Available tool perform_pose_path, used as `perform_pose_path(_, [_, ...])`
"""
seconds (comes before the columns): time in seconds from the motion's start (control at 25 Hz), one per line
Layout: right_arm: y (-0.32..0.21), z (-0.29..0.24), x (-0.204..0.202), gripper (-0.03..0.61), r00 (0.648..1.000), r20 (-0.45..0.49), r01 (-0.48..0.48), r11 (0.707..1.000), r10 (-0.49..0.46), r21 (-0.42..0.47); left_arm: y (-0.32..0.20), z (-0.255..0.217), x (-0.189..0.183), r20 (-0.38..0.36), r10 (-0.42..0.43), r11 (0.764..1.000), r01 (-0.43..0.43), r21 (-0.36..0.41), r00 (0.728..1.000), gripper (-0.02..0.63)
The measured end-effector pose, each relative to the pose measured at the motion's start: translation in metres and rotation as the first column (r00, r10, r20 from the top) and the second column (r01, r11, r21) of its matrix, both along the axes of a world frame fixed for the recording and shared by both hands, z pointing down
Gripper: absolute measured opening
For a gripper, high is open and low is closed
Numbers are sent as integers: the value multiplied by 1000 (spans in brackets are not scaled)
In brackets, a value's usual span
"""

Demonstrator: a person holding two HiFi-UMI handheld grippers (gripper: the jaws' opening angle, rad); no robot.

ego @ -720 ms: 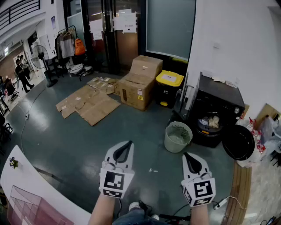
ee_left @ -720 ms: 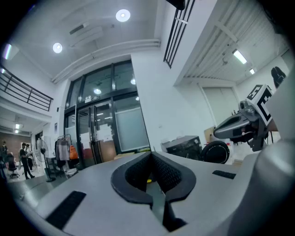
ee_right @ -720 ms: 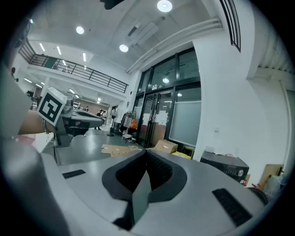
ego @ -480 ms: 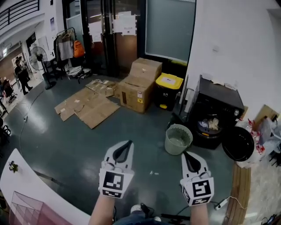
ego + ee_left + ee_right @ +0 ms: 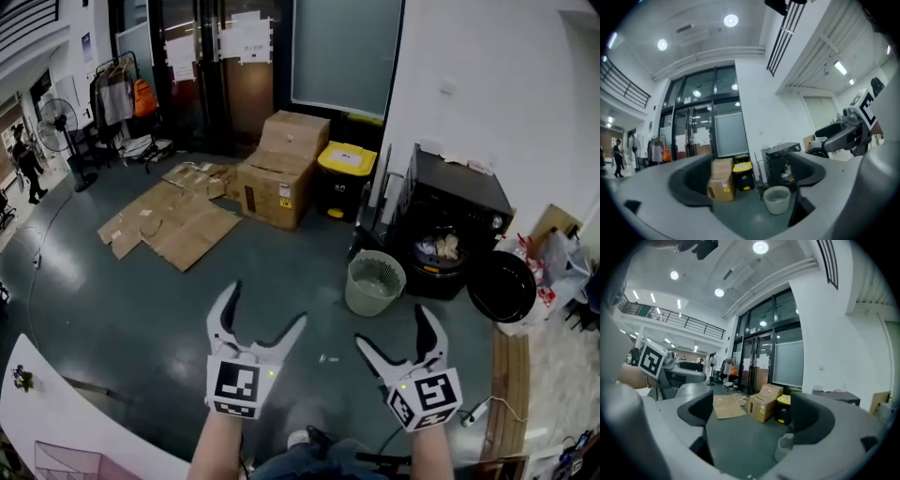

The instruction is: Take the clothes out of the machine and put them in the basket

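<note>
A black front-loading machine [image 5: 457,214] stands by the white wall at the right, its round door [image 5: 503,287] swung open. Light clothes [image 5: 439,249] show inside its drum. A pale green basket [image 5: 375,283] sits on the floor just left of it, also seen in the left gripper view as the basket [image 5: 777,199] with the machine [image 5: 780,161] behind. My left gripper [image 5: 264,317] and right gripper [image 5: 394,330] are held side by side low in the head view, well short of the basket. Both have just been opening, are open and hold nothing.
Cardboard boxes [image 5: 281,169] and a yellow-lidded bin [image 5: 345,178] stand left of the machine. Flattened cardboard [image 5: 173,220] lies on the dark floor. A white table edge [image 5: 56,412] is at lower left. A person [image 5: 25,161] stands far off at left. Bags [image 5: 558,262] lie right of the machine.
Both grippers went from shut to wide open. The head view has shifted slightly, so the machine and basket sit a little further left and closer.
</note>
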State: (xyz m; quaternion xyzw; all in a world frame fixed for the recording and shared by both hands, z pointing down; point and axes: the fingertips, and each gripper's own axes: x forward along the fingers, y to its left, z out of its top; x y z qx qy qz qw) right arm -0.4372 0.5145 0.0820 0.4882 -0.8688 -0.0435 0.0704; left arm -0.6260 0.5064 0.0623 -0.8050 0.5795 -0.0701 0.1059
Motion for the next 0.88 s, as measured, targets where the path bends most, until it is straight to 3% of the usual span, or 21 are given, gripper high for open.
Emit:
perform_pose_path(0.04, [-3, 2, 0, 504, 1000, 20, -21, 1000, 21, 2, -4, 3, -2, -11, -2, 1000, 2, -10, 1000, 535])
perform_pose_path(0.12, [-10, 2, 9, 547, 994, 27, -104, 994, 103, 17, -11, 5, -7, -13, -27, 1000, 27, -7, 1000, 552])
perform_pose_path(0.2, [-16, 0, 20, 548, 985, 33, -169, 985, 169, 23, -18, 7, -10, -19, -38, 999, 38, -12, 999, 561])
perform_pose_path(0.4, [-32, 4, 40, 546, 972, 34, -232, 973, 232, 11, -43, 15, -15, -57, -44, 998, 42, -35, 997, 561])
perform_pose_path(0.6, [-55, 10, 83, 545, 951, 31, -308, 951, 308, -10, -74, 14, 11, -55, 7, 1000, -8, -24, 998, 560])
perform_pose_path(0.76, [-79, 22, 125, 543, 928, -104, -357, 934, 356, 11, -101, 19, 47, -37, 53, 998, -54, -40, 998, 560])
perform_pose_path(0.88, [-100, 26, 163, 541, 906, -162, -392, 920, 390, 19, -123, 20, 75, 24, 71, 996, -70, -47, 997, 558])
